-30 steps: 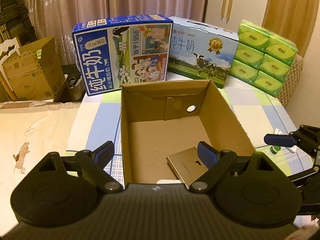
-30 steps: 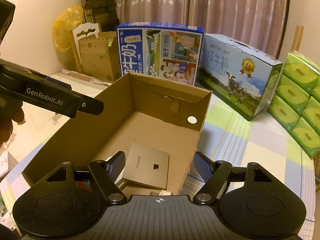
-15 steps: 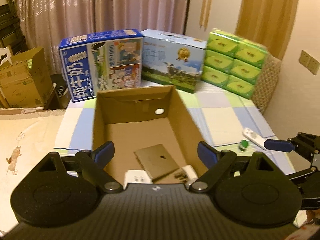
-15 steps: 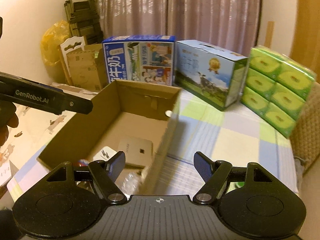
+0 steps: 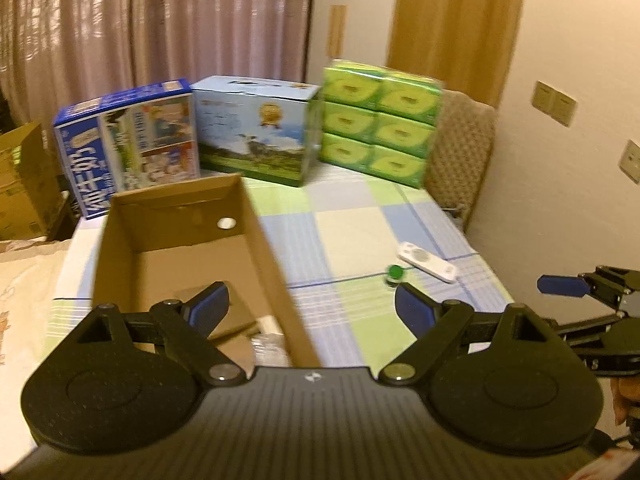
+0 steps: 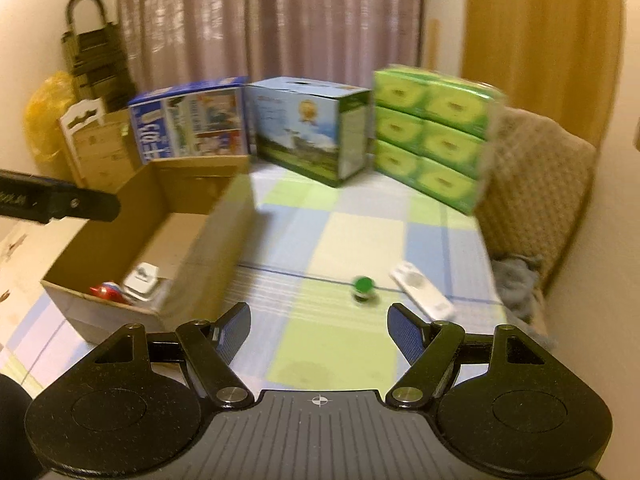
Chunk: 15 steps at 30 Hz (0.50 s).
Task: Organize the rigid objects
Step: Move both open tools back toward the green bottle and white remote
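An open cardboard box (image 5: 268, 264) (image 6: 200, 240) stands on the checked bed cover. It holds a flat grey device (image 5: 236, 312), a white plug (image 6: 140, 280) and a red item (image 6: 105, 291). A small green-capped bottle (image 5: 395, 273) (image 6: 363, 289) and a white remote (image 5: 427, 266) (image 6: 422, 290) lie on the cover right of the box. My left gripper (image 5: 312, 306) is open and empty above the box's right wall. My right gripper (image 6: 319, 326) is open and empty, short of the bottle and remote; one of its fingers (image 5: 562, 286) shows at the right edge of the left wrist view.
Two milk cartons (image 5: 132, 140) (image 5: 256, 128) and a stack of green tissue packs (image 5: 380, 120) line the far edge. A brown cushion (image 5: 460, 152) and a wall lie at the right. Brown boxes (image 6: 100, 148) stand at the left.
Both grippers have swung right and pulled back from the box. The bottle and remote have come into the right wrist view. Both grippers stay open.
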Each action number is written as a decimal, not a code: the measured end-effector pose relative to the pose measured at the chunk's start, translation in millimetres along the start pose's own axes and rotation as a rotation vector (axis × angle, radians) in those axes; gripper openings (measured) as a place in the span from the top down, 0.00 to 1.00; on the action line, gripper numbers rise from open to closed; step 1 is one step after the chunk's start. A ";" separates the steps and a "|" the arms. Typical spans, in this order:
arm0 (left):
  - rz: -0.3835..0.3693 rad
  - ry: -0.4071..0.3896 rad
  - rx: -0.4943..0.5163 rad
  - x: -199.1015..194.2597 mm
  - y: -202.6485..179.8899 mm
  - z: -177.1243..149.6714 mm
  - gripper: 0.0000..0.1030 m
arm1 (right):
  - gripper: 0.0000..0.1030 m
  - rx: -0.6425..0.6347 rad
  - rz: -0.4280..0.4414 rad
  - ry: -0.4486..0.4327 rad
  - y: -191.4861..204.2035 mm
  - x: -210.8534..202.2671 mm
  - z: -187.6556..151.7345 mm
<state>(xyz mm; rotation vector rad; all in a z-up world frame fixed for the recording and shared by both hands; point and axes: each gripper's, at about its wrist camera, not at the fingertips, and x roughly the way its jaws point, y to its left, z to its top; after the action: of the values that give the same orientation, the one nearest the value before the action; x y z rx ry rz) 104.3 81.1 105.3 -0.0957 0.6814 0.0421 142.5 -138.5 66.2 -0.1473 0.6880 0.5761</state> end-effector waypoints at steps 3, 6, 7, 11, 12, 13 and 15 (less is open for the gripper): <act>-0.028 0.007 0.024 5.0 -23.3 -6.4 0.15 | 0.30 0.036 -0.029 -0.001 -21.0 -12.5 -8.5; -0.047 0.015 0.037 12.7 -41.9 -7.6 0.15 | 0.30 0.063 -0.056 0.000 -39.3 -21.6 -15.0; -0.050 0.016 0.041 14.4 -47.3 -8.5 0.15 | 0.30 0.071 -0.062 0.002 -44.5 -23.7 -16.3; -0.070 0.028 0.051 26.2 -65.2 -9.8 0.15 | 0.30 0.084 -0.076 0.004 -60.0 -28.8 -20.1; -0.069 0.032 0.054 29.2 -68.5 -10.0 0.15 | 0.30 0.083 -0.080 0.005 -63.3 -29.5 -21.1; -0.069 0.034 0.055 31.1 -71.6 -10.3 0.15 | 0.30 0.084 -0.084 0.007 -66.0 -28.8 -21.7; -0.073 0.038 0.055 37.9 -76.3 -10.1 0.15 | 0.30 0.092 -0.090 0.010 -72.7 -28.0 -23.8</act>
<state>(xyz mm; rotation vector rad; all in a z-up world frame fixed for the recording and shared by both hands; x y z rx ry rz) 132.8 4.5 79.3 -0.0688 0.7165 -0.0491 151.5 -219.3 61.6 -0.0949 0.7131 0.4572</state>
